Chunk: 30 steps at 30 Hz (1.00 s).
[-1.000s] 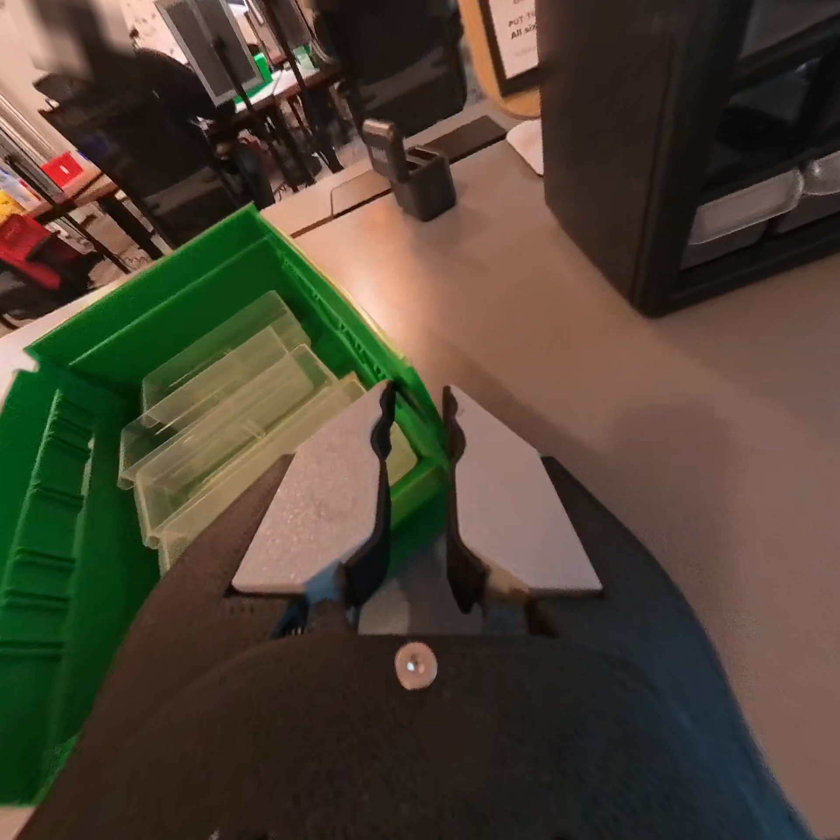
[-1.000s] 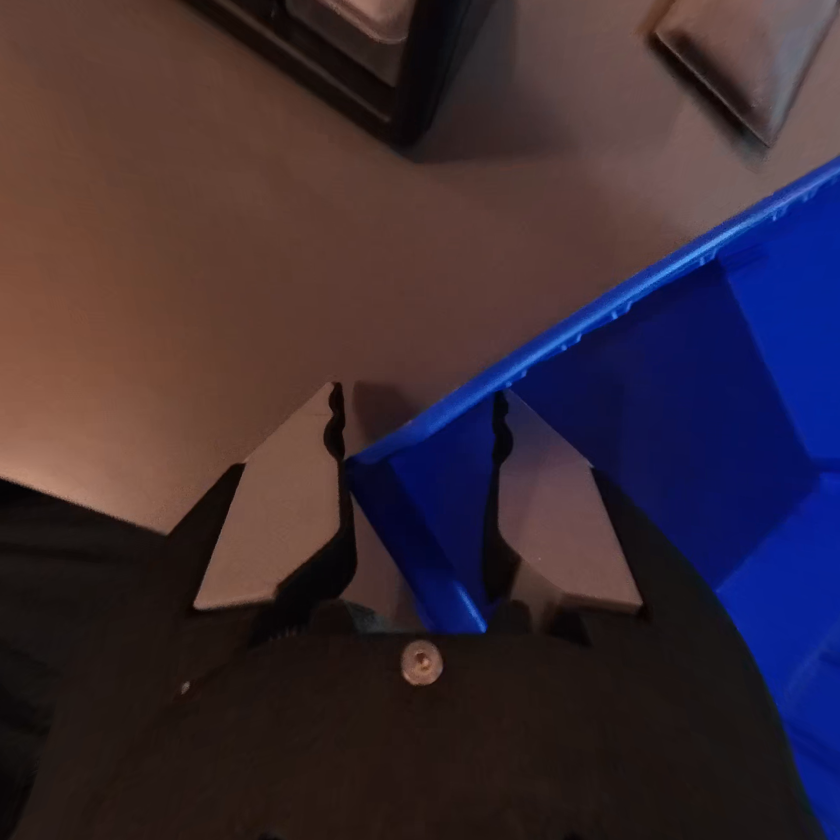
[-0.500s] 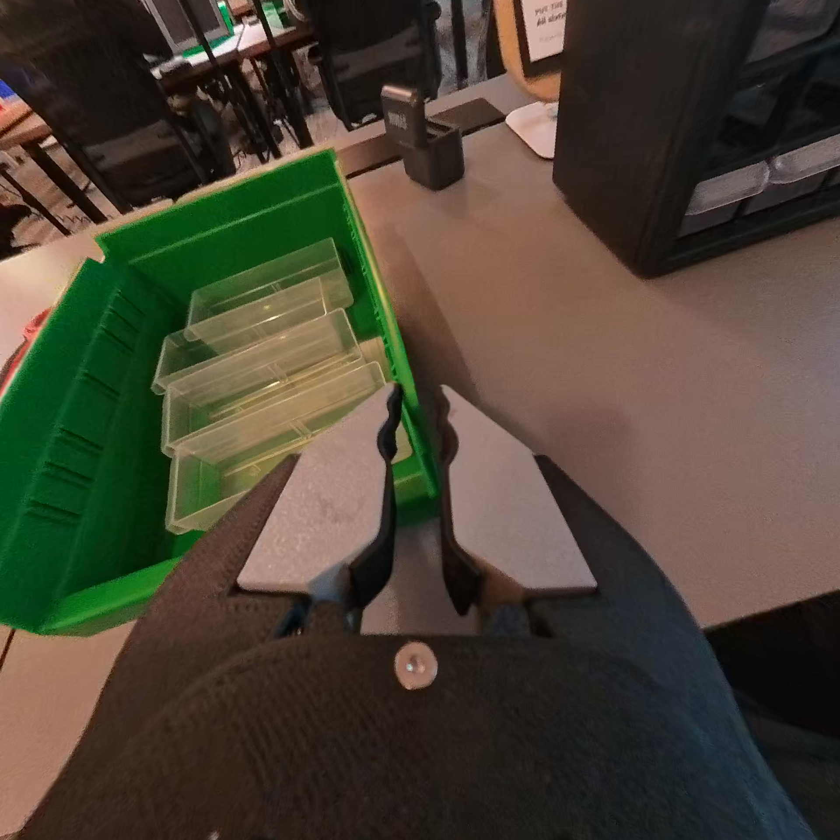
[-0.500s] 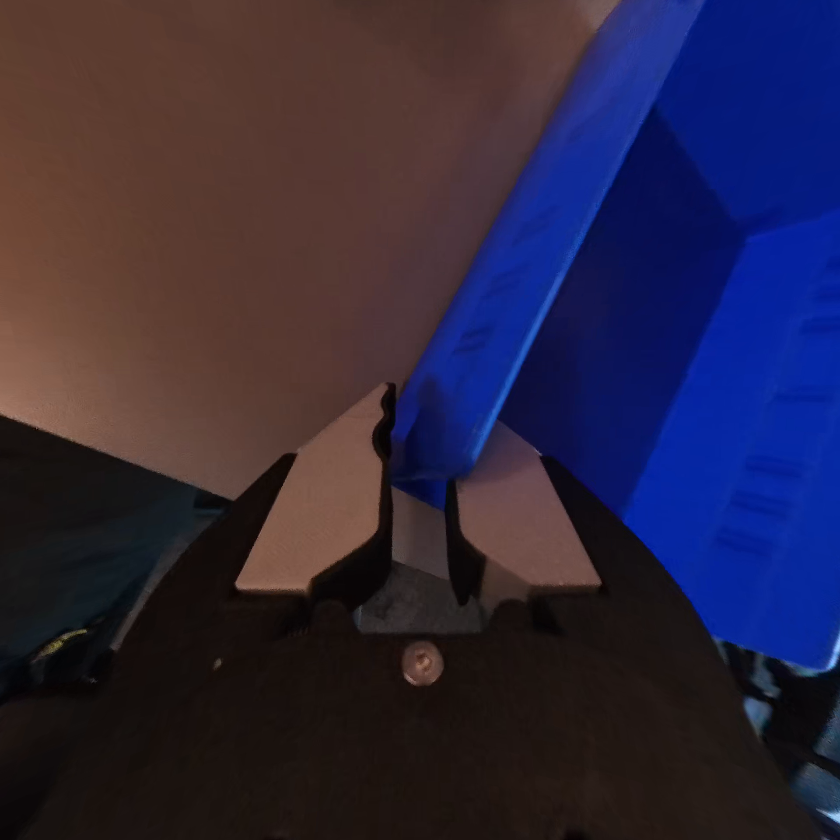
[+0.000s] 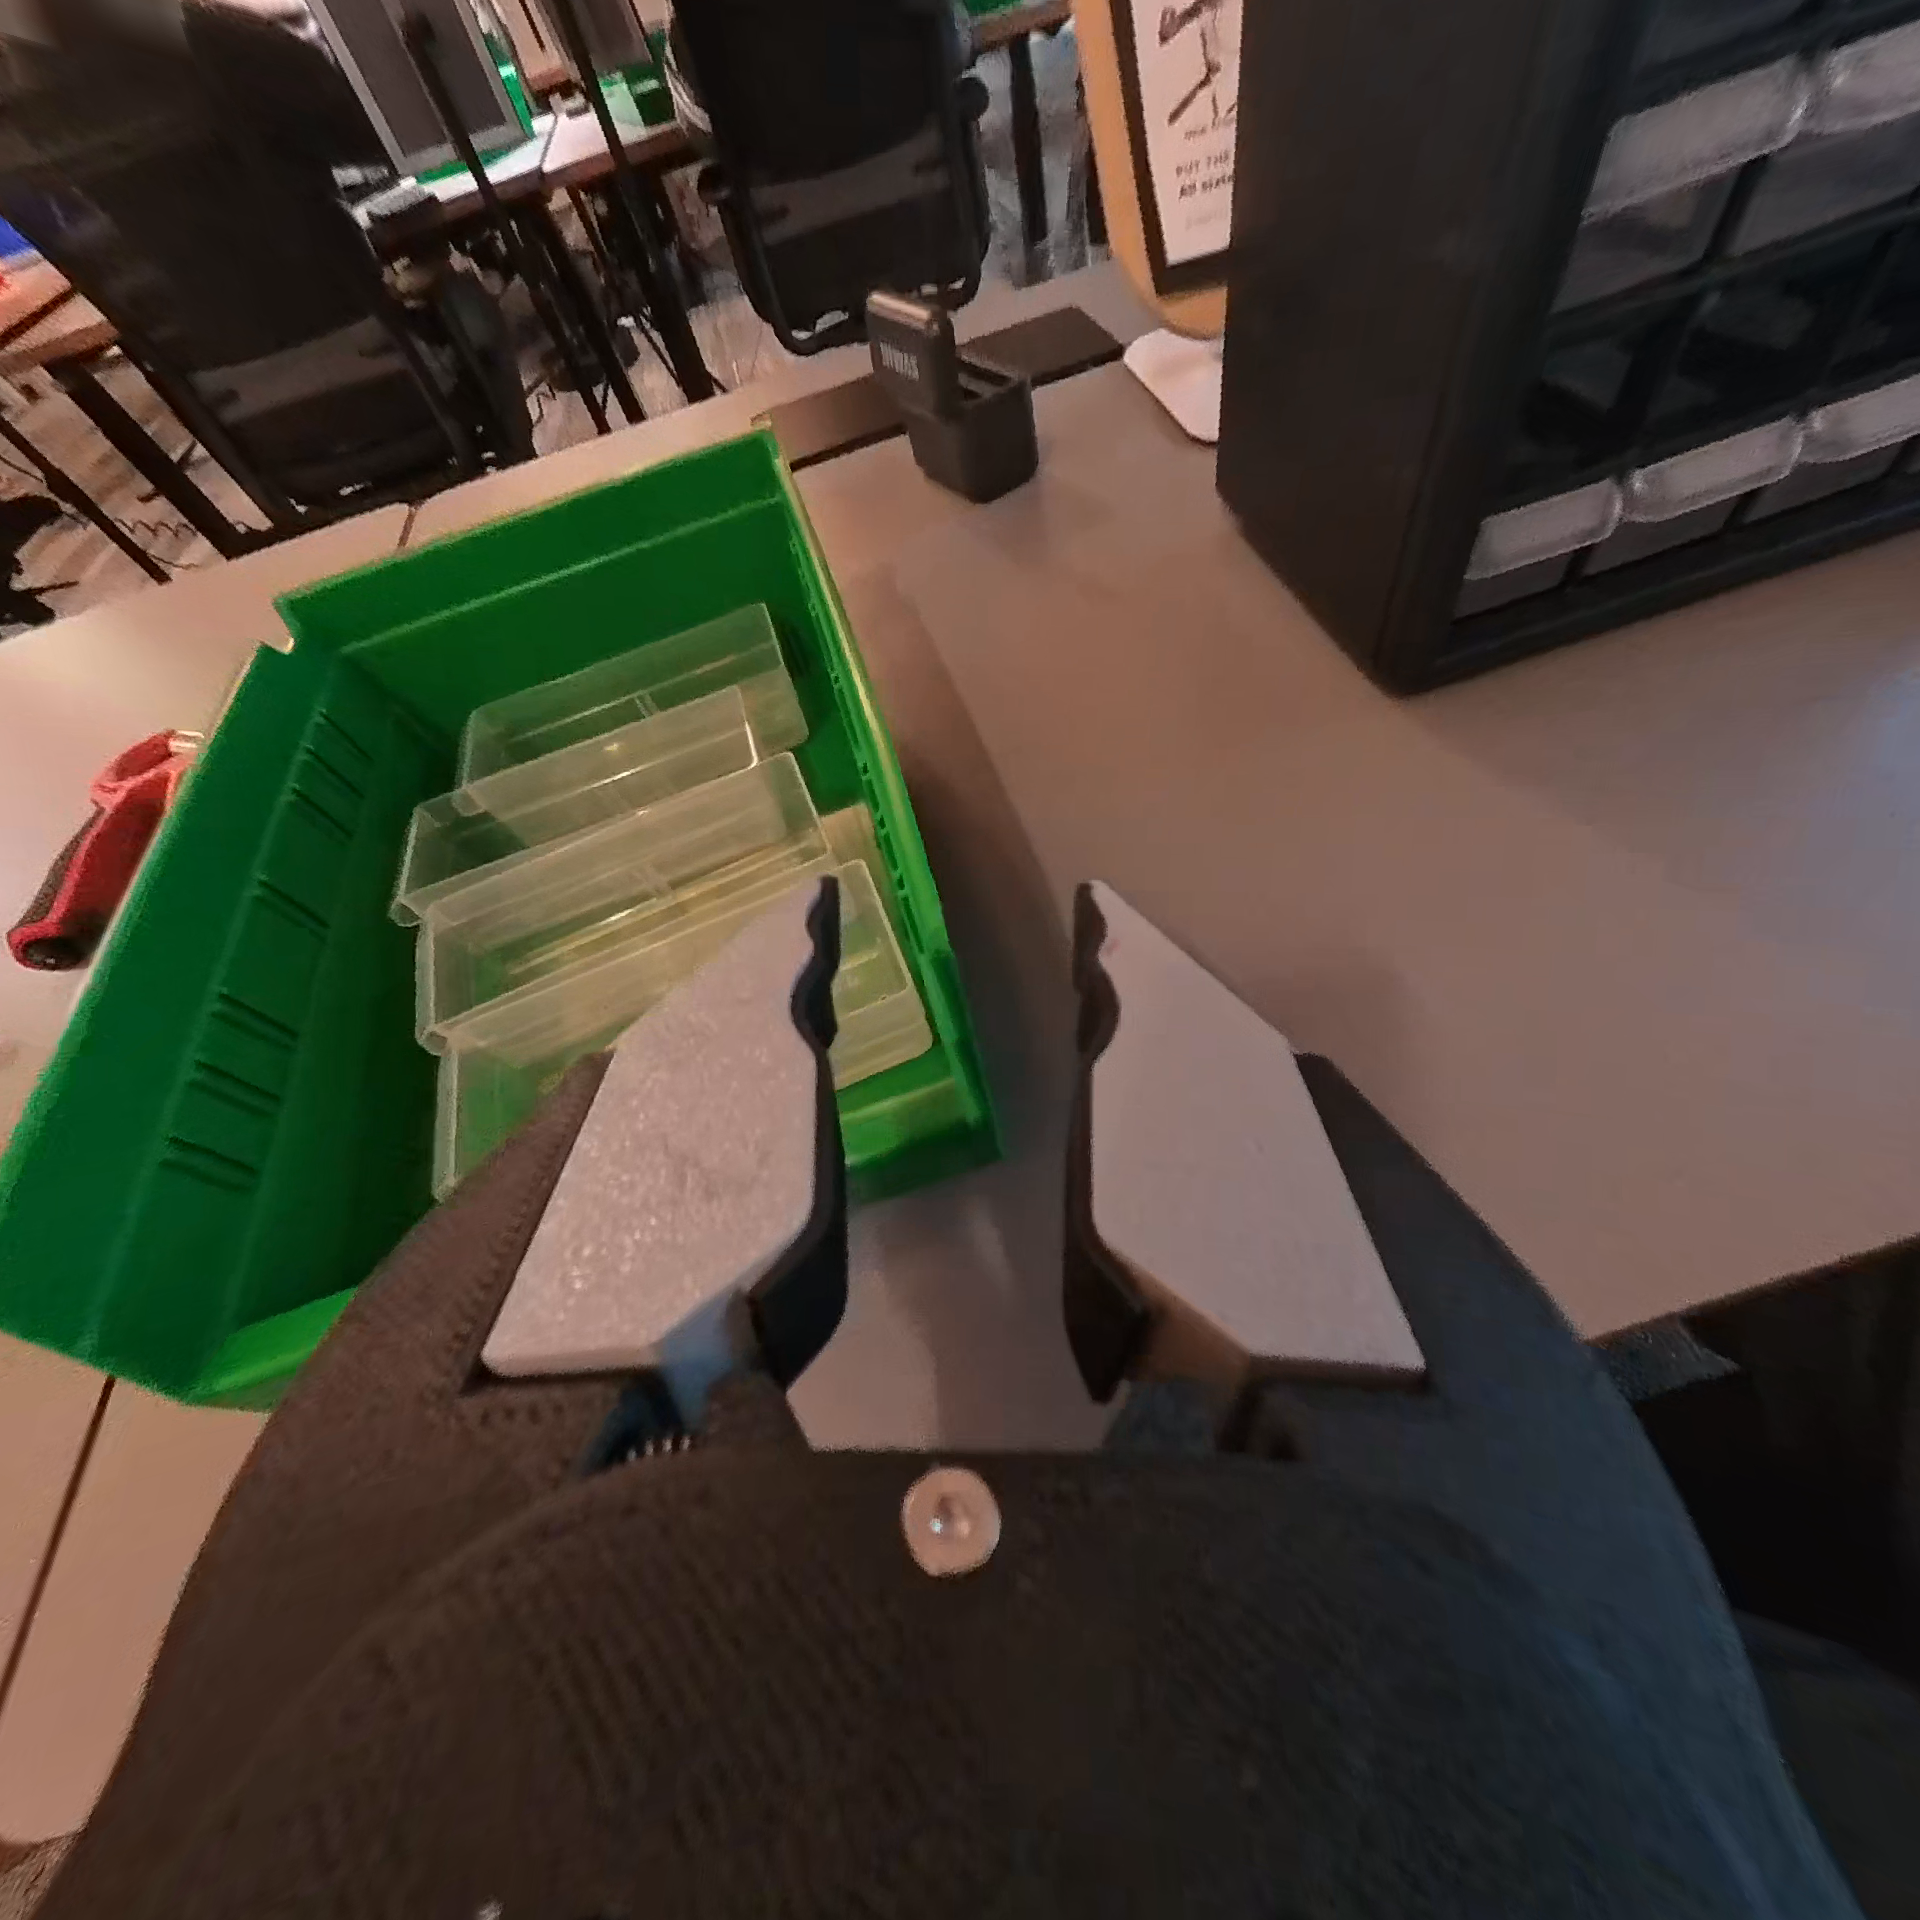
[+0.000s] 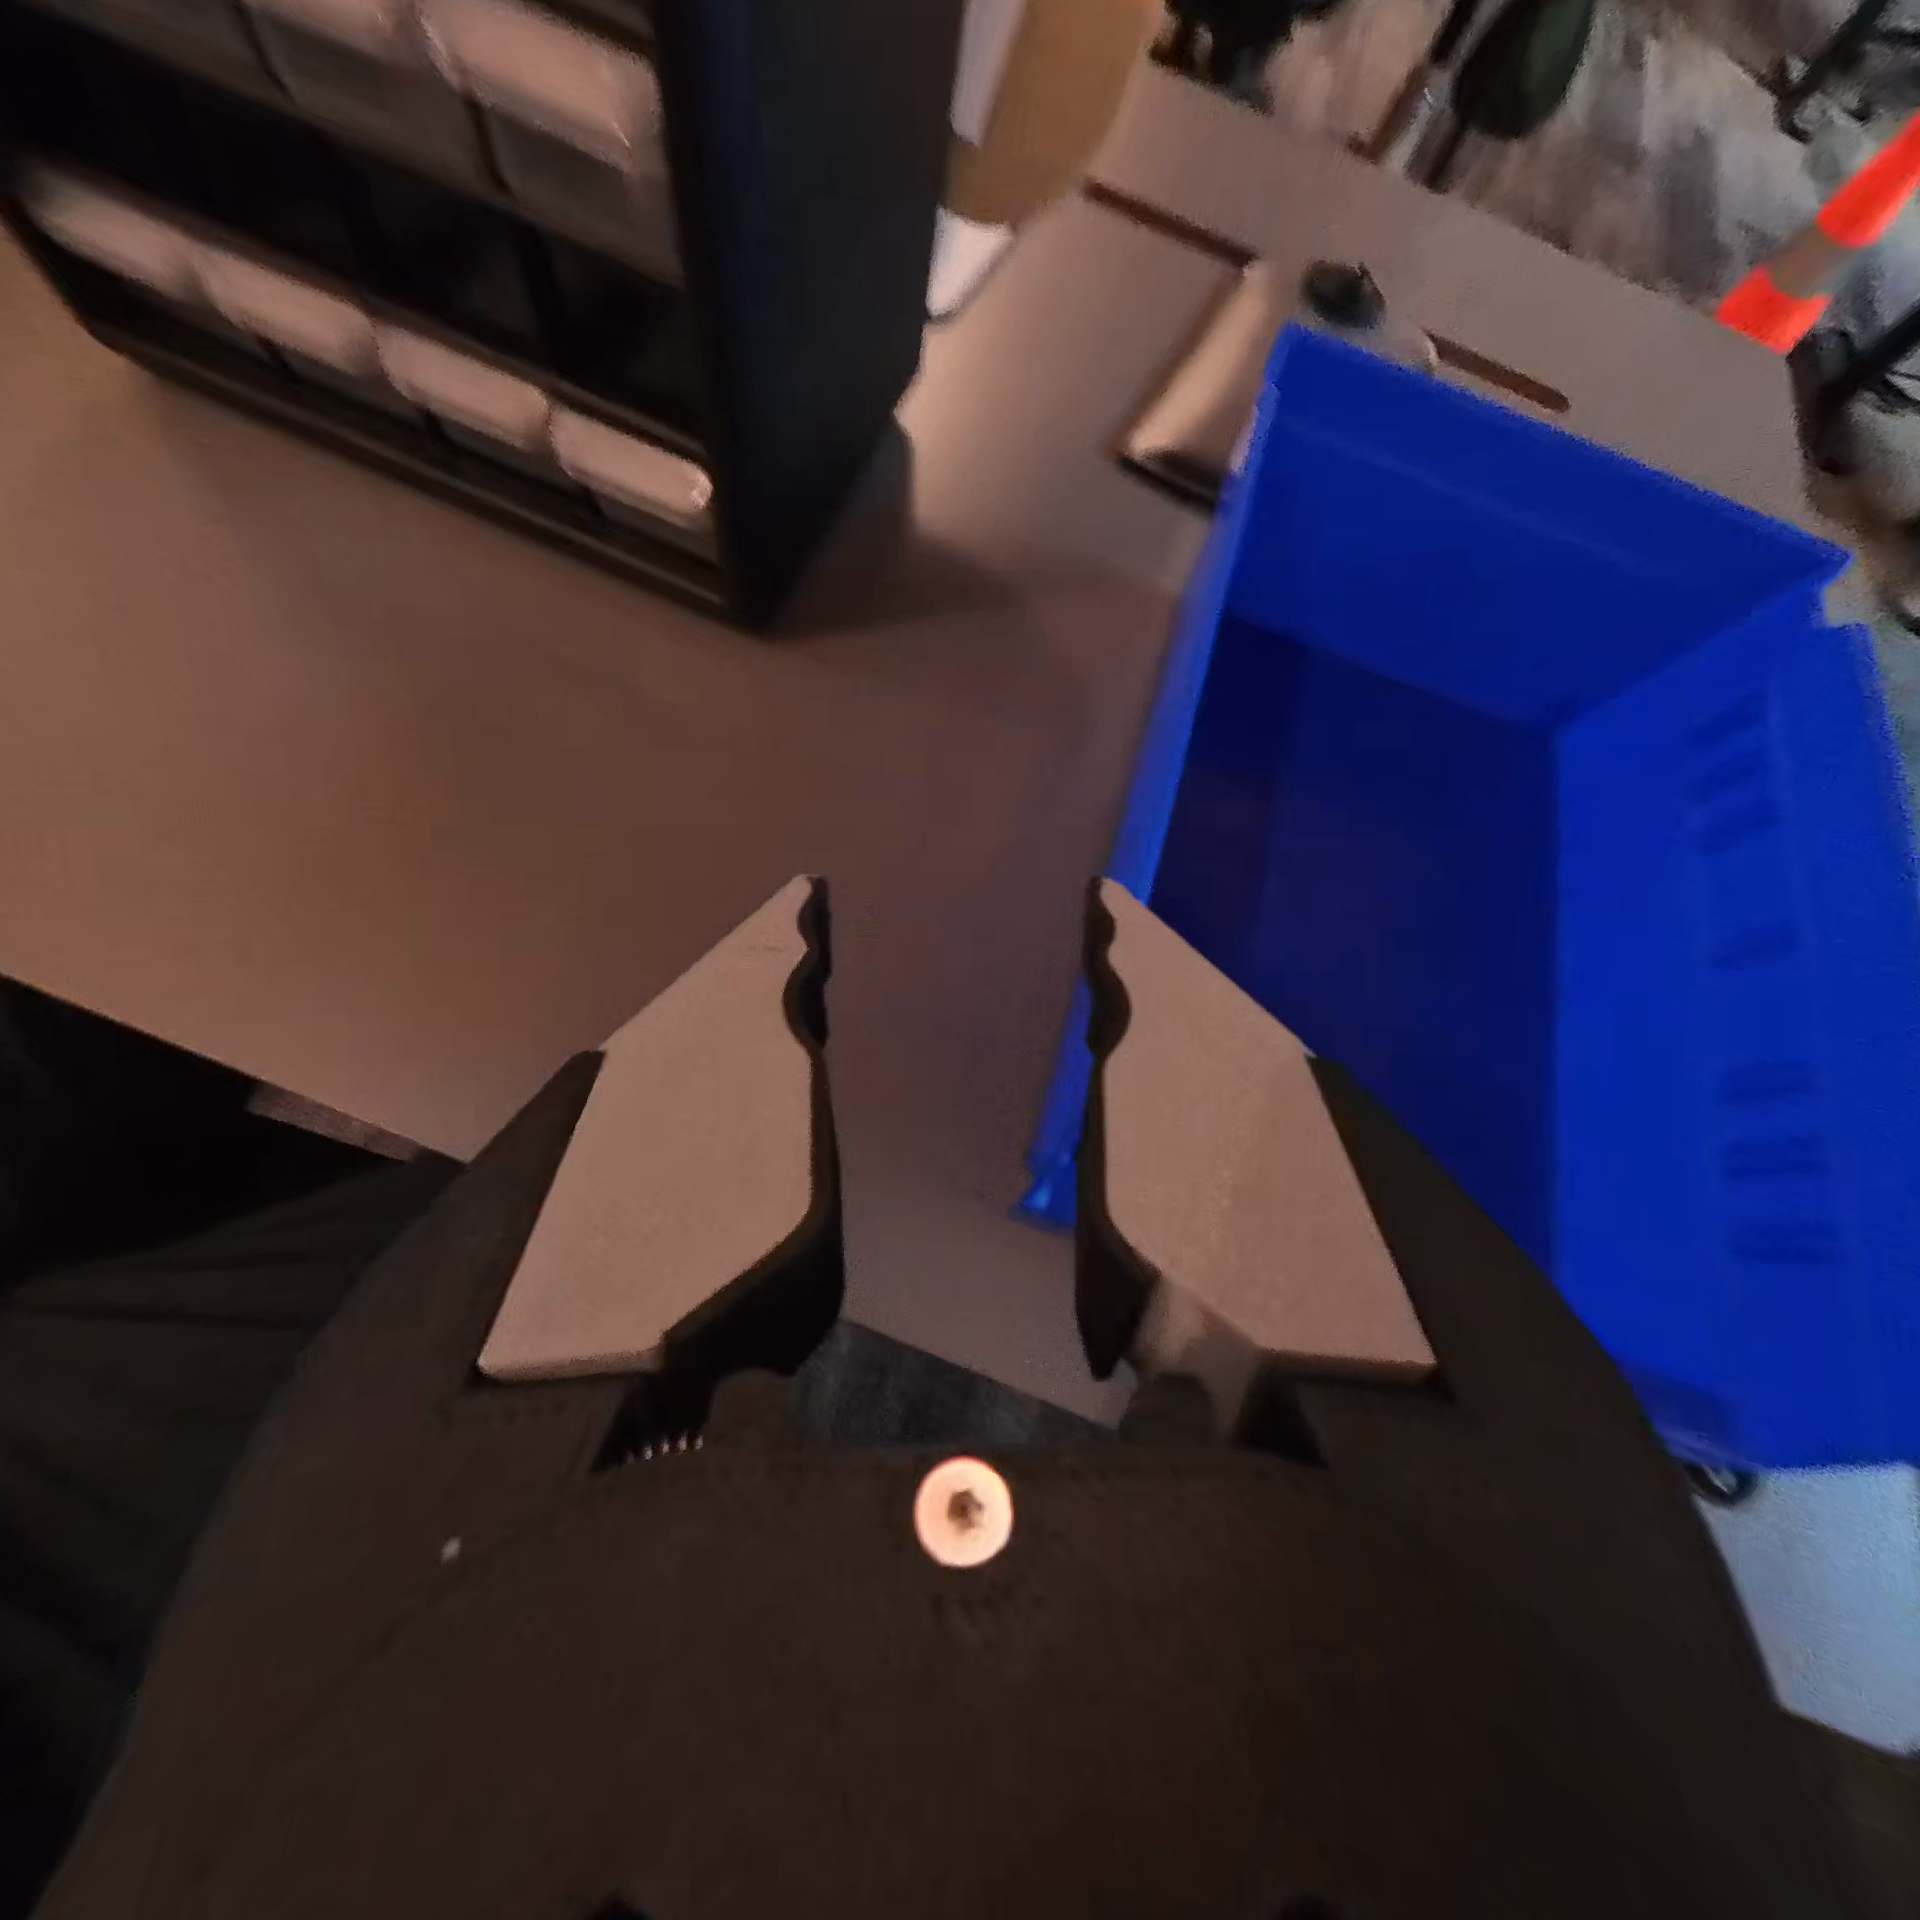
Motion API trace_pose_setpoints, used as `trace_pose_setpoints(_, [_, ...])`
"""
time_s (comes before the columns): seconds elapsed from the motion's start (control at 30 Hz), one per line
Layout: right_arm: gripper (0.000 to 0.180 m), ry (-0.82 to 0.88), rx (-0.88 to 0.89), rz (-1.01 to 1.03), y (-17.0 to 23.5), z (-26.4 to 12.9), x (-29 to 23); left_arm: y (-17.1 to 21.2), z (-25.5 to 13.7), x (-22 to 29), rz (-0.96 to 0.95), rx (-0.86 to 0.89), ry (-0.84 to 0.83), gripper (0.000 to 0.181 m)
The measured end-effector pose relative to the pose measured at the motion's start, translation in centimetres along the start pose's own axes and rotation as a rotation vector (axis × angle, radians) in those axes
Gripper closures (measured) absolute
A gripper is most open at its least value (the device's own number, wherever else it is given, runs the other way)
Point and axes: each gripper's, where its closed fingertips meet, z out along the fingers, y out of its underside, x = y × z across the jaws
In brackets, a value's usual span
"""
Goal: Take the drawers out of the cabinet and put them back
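Several clear drawers (image 5: pixel 613 821) lie stacked in the green bin (image 5: pixel 208 997) on the worktop (image 5: pixel 1299 831), overlapping and tilted, so they look parked there out of the cabinet, pending reinsertion. Cabinet (image 5: pixel 1382 343) is black, stands upright well apart from the green bin at the far right of the left wrist view; some translucent drawers sit in its slots, other slots look dark, likely vacant, though blur makes a count impossible. Left gripper (image 5: pixel 951 904) hovers above the worktop just beside the green bin's near right corner, jaws apart, nothing between them. Right gripper (image 6: pixel 956 904) likewise hangs over bare worktop with jaws apart and nothing held, its right finger overlapping the near left wall of the blue bin (image 6: pixel 1662 935) in view; contact cannot be told. Blue bin shows no drawers inside in the visible part. Cabinet (image 6: pixel 790 312) in the right wrist view is blurred, bottom row of drawers in place. Judgement: removal step appears done at least on the green side, and both grippers are free and placed near the bins, probably ready to pick up a drawer for return. A red-handled tool (image 5: pixel 94 842) lies left of the green bin, and a small dark holder (image 5: pixel 966 416) stands behind it; neither seems involved.
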Motion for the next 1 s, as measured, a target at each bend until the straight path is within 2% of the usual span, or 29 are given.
trace_pose_setpoints(0.07, [0.120, -0.031, 0.028, 0.028, -0.5, -0.1, -0.4, -0.5, -0.4, 0.4, 0.000, 0.018, 0.015, 0.138])
trace_pose_setpoints(0.2, [0.112, -0.059, 0.074, 0.036, -1.5, -0.4, -1.2, -2.1, -1.4, 0.8, 0.031, 0.084, 0.000, 0.148])
trace_pose_setpoints(0.37, [0.112, -0.098, 0.153, 0.032, -3.7, -1.2, -2.6, -2.9, -2.4, 1.0, 0.041, 0.123, -0.010, 0.150])
trace_pose_setpoints(0.63, [0.108, -0.261, 0.319, -0.012, -9.8, -0.7, -7.9, -0.9, -5.9, -0.9, 0.069, 0.117, -0.119, 0.154])
trace_pose_setpoints(0.83, [0.108, -0.310, 0.271, -0.073, -10.6, 2.2, -10.7, 0.0, -8.9, -2.5, 0.004, 0.123, -0.155, 0.154])
trace_pose_setpoints(1.0, [0.110, -0.325, 0.246, -0.086, -10.2, 2.9, -11.0, 0.0, -8.7, -2.1, -0.029, 0.131, -0.121, 0.155])
